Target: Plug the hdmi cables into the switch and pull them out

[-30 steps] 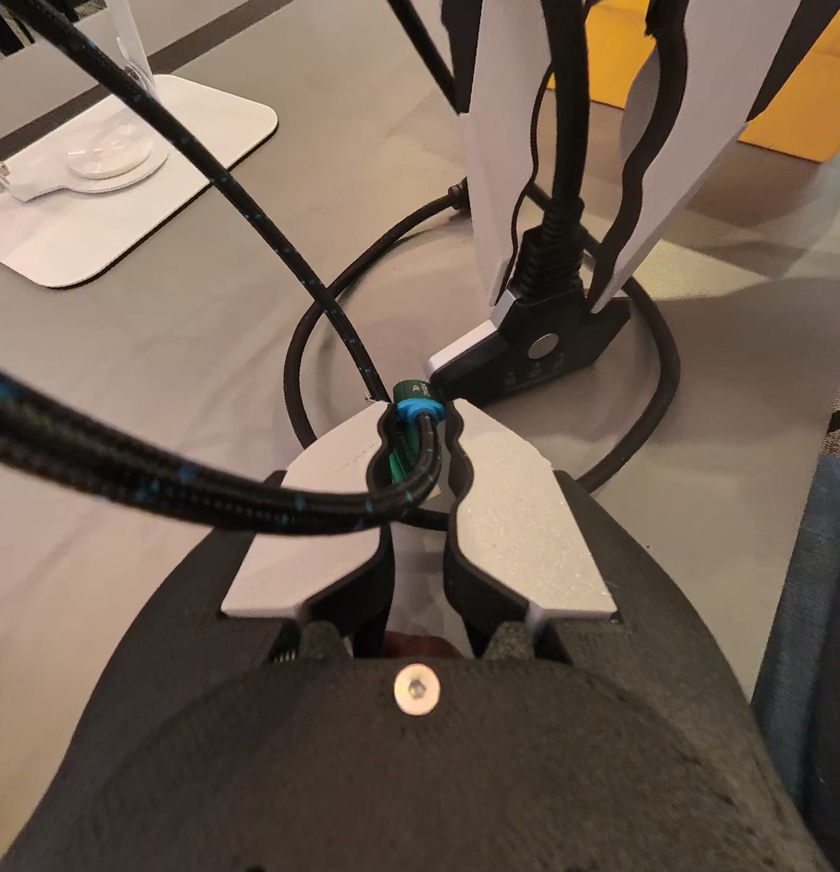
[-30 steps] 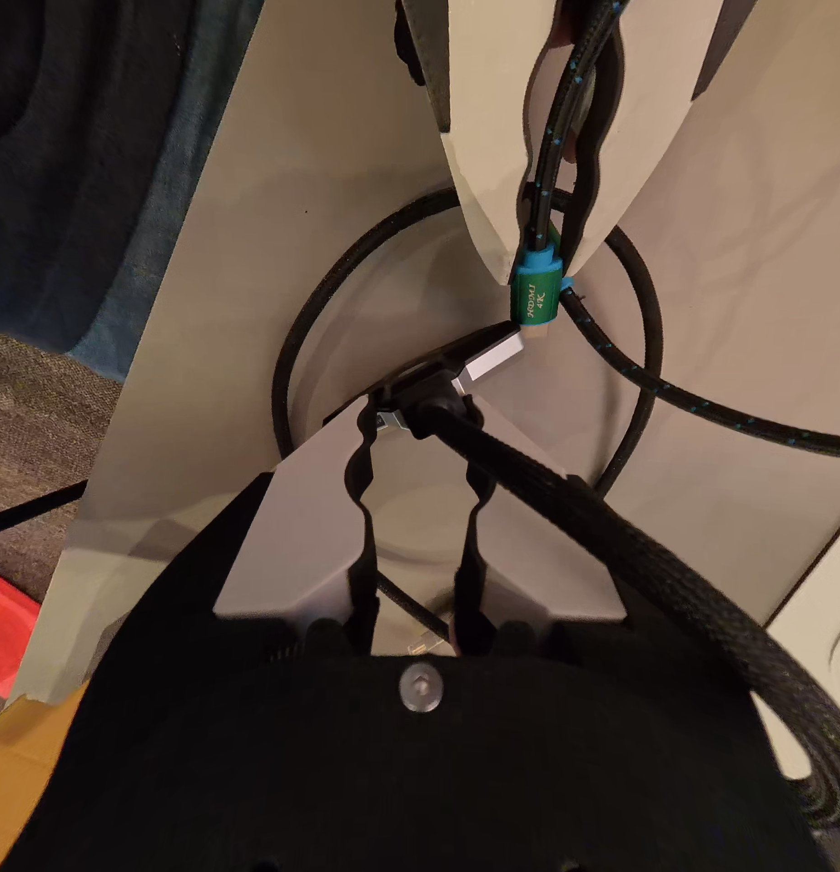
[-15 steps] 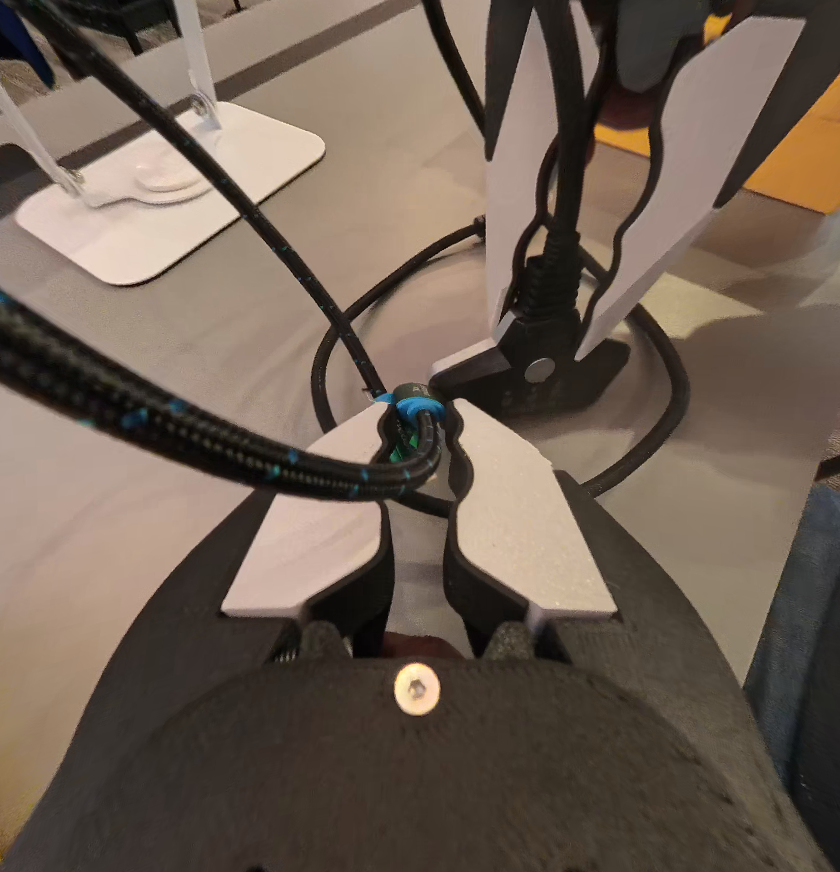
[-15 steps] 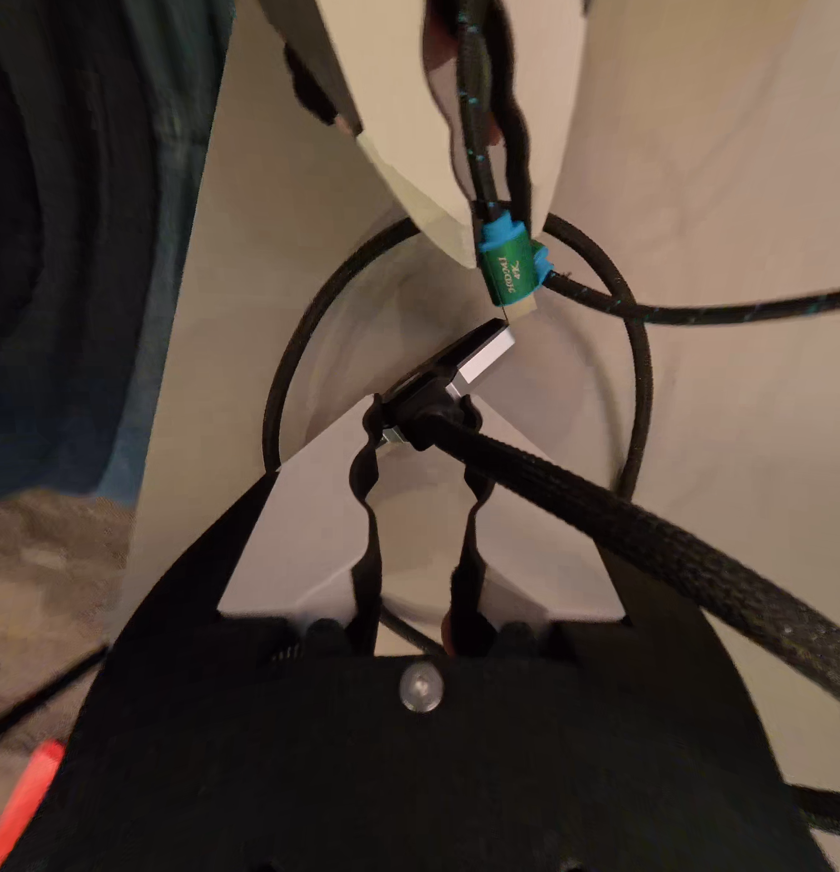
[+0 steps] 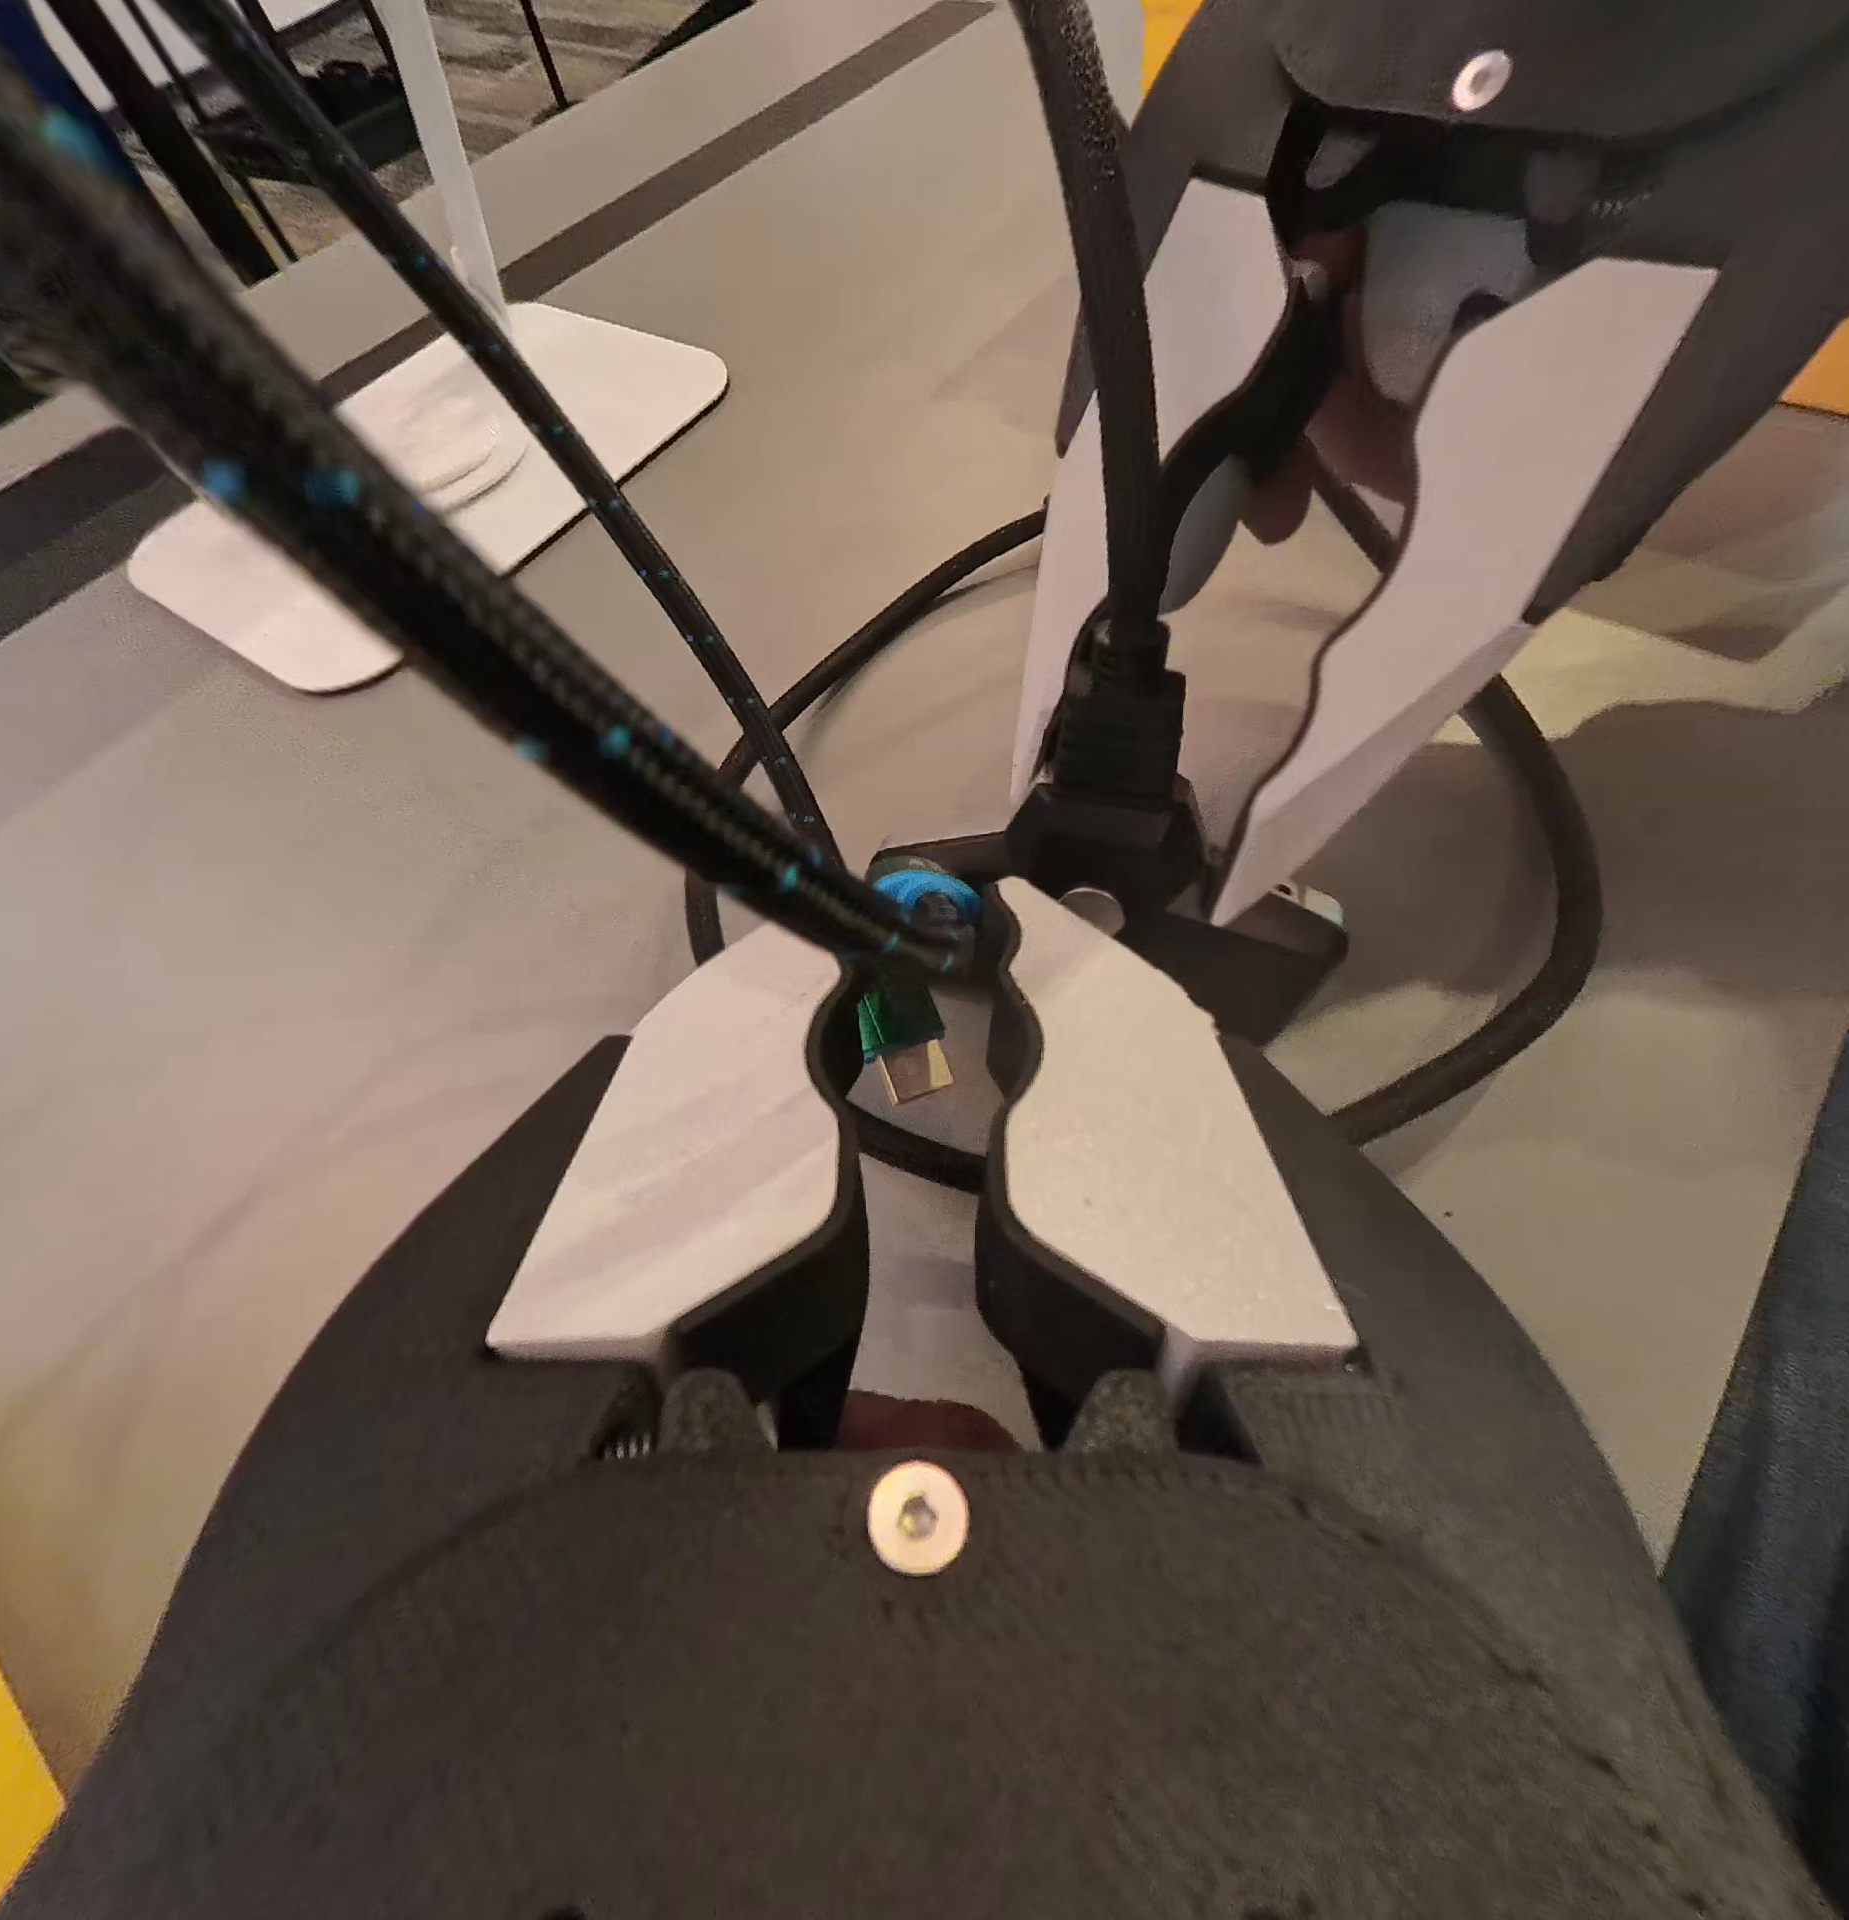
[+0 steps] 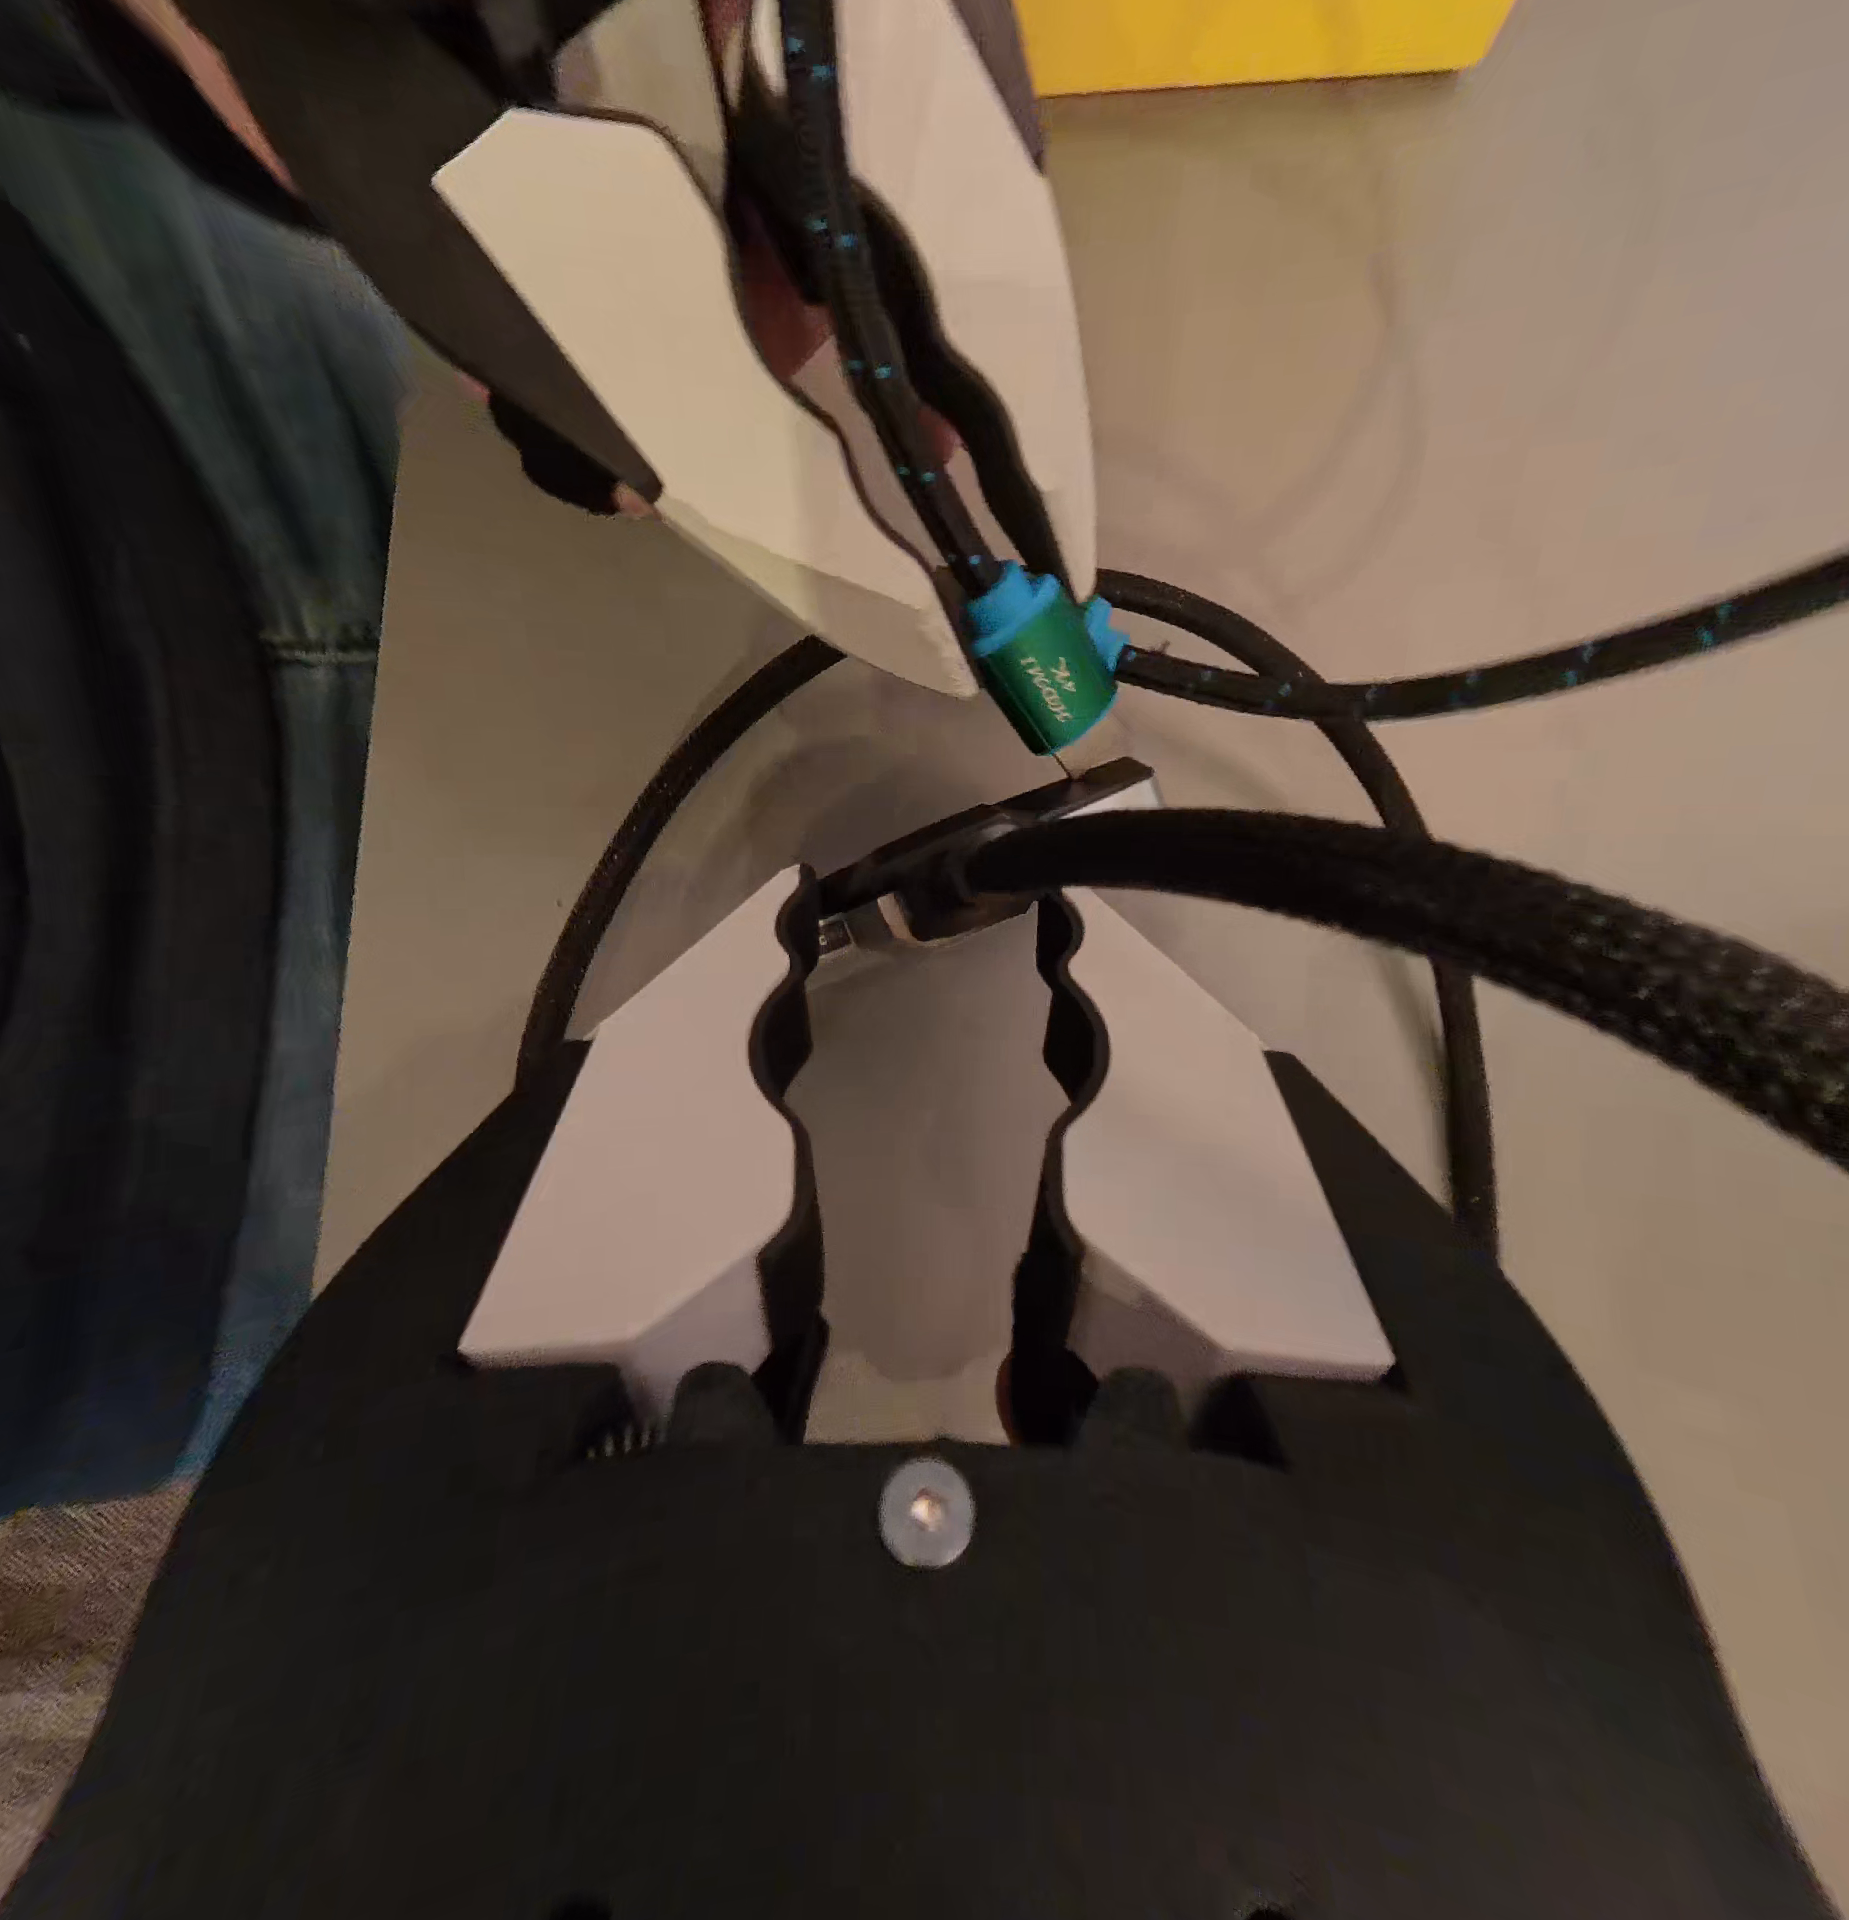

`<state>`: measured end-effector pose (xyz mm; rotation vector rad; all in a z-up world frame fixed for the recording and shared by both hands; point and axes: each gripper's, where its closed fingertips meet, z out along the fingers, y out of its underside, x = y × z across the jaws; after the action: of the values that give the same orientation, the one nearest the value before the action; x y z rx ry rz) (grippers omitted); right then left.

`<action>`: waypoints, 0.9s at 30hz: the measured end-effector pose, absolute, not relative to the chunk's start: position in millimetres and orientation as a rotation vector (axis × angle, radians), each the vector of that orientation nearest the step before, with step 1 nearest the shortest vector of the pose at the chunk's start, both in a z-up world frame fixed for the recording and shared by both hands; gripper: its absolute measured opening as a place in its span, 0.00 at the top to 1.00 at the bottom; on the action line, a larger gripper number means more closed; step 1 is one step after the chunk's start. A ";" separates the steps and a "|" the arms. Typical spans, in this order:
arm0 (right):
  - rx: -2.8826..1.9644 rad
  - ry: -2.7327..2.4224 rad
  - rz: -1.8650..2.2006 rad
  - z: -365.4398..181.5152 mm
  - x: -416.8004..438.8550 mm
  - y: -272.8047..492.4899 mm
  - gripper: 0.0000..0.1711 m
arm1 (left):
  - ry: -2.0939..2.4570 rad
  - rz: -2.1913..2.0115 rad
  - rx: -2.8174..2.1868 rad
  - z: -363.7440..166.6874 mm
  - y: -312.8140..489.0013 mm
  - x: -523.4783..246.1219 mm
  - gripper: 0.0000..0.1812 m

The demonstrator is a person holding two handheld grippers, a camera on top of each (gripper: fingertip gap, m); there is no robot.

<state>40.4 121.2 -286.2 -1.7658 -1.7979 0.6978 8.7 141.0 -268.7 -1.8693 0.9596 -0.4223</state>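
The switch (image 5: 1263, 935) is a small black box with a silver end, lying on the grey table (image 5: 276, 935) inside a loop of black cable (image 5: 1554, 935). The right gripper (image 6: 925, 914) is clamped on a black plug (image 5: 1117, 769) seated in the switch. Just beside the switch, the left gripper (image 5: 925, 935) grips the green plug (image 6: 1045, 675) with its blue collar. Only the left wrist view shows that plug's gold tip (image 5: 915, 1070), bare and out of the switch; only the right wrist view shows its printed green side.
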 end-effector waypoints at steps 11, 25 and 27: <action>-1.586 -2.041 0.555 -287.8 39.2 126.7 0.70 | 0.967 -0.448 -1.859 -268.2 147.0 9.4 0.89; -1.604 -2.050 0.714 -285.6 42.2 124.0 0.80 | 0.988 -0.450 -1.879 -279.8 147.5 12.7 0.94; -1.642 -1.964 0.774 -285.2 43.0 126.2 0.81 | 0.989 -0.437 -1.886 -280.3 147.7 10.7 0.94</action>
<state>43.0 126.2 -285.2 -1.6424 -1.9636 0.7743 10.7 147.7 -280.3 -1.8857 0.9890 -0.4372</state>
